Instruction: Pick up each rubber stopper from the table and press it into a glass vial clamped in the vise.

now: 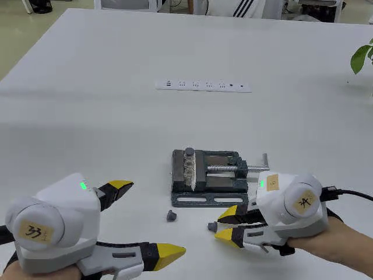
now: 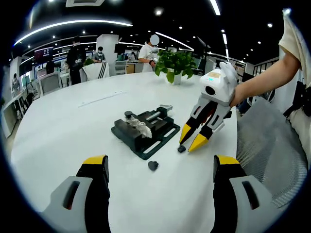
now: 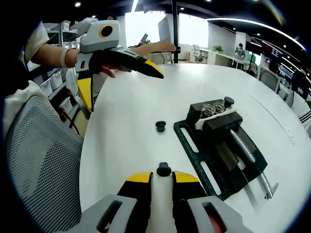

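**Two grippers over a white table, right one poised at a rubber stopper**

The head view looks down on a white table (image 1: 87, 116). A dark vise (image 1: 217, 178) sits near the middle, with a row of glass vials (image 3: 209, 109) clamped upright between its plates. The vial at the far end is capped with a dark stopper (image 1: 189, 152).

Two loose stoppers lie on the table in front of the vise. The first stopper (image 3: 164, 169) lies just ahead of the right gripper (image 3: 162, 178) and in line with the gap between its yellow tips. Its jaws are only narrowly apart and hold nothing. Whether the tips touch the stopper cannot be told. The second stopper (image 1: 171, 216) lies a little to the left, apart from both grippers.

The left gripper (image 1: 145, 219) is at the lower left, near the table edge. Its jaws are spread wide and empty.

A white power strip (image 1: 204, 86) lies farther back, and plant leaves (image 1: 361, 56) show at the right edge.
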A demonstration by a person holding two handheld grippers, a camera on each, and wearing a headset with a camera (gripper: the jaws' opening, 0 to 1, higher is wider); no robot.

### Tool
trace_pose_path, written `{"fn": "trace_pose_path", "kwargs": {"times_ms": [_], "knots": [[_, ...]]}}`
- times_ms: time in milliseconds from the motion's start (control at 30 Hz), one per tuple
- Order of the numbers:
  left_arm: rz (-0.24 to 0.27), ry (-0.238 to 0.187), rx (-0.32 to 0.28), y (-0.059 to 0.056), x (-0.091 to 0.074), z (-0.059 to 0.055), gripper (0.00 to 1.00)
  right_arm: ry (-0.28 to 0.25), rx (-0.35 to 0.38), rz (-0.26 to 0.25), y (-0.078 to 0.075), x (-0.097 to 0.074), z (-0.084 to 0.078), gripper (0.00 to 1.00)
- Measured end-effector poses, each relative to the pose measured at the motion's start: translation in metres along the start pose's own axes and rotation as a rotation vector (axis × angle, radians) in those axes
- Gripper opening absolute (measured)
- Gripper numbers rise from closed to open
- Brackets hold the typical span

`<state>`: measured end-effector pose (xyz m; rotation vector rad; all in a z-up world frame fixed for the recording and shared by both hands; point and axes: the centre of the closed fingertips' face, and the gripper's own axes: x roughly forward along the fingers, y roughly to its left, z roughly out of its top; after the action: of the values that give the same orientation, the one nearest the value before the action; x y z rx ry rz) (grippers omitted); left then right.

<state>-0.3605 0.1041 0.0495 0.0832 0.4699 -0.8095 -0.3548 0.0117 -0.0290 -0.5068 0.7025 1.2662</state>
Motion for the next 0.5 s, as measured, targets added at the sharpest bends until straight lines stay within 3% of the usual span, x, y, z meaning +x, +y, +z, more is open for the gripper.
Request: {"fn": "trace_pose_path", "kwargs": {"times_ms": [500], "knots": [[0.0,0.009,-0.011,0.0017,-0.0004,-0.0062,0.87,-0.011,0.027,-0.005,-0.0009,0.004,0.0023,0.08]]}}
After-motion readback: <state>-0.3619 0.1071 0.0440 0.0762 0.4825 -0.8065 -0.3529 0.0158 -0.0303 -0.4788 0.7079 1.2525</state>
